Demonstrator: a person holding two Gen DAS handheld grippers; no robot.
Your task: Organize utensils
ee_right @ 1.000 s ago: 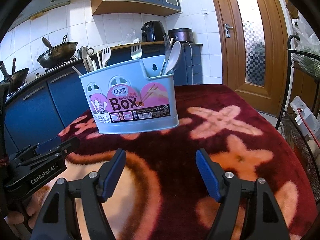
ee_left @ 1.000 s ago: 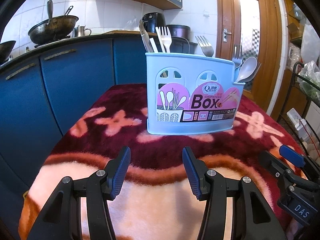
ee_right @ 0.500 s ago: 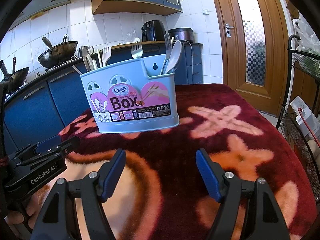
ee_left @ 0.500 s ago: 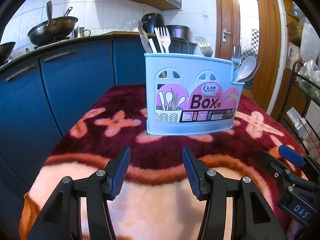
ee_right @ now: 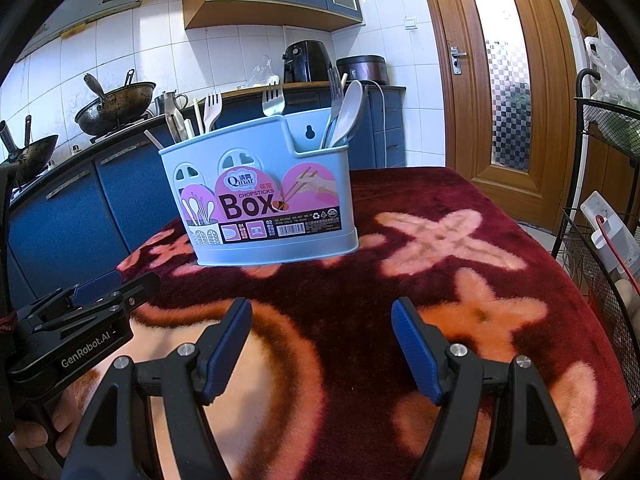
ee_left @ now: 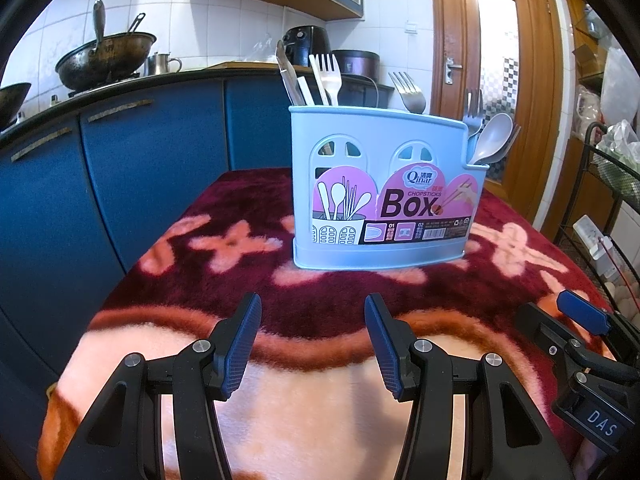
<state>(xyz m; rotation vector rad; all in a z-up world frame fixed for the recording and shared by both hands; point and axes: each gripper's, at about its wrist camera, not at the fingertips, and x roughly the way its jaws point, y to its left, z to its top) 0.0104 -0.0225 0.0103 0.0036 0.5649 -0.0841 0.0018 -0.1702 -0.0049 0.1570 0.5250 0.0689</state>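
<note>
Both black two-finger tongs with blue ribbed pads hang spread apart and empty above the plush maroon blanket [ee_left: 224, 208] with pink flower shapes: the left gripper [ee_left: 313, 344] narrower, the right gripper [ee_right: 321, 344] wider. Ahead of them, upright on the blanket, stands the light-blue plastic utensil box [ee_left: 380, 160] with a pink "Box" label. Its left compartment holds metal tongs [ee_left: 289, 76] and a pale plastic fork [ee_left: 330, 78], a steel fork [ee_left: 409, 94] rises mid-box, and a grey plastic spoon [ee_left: 491, 138] leans in the lower right-end pocket.
</note>
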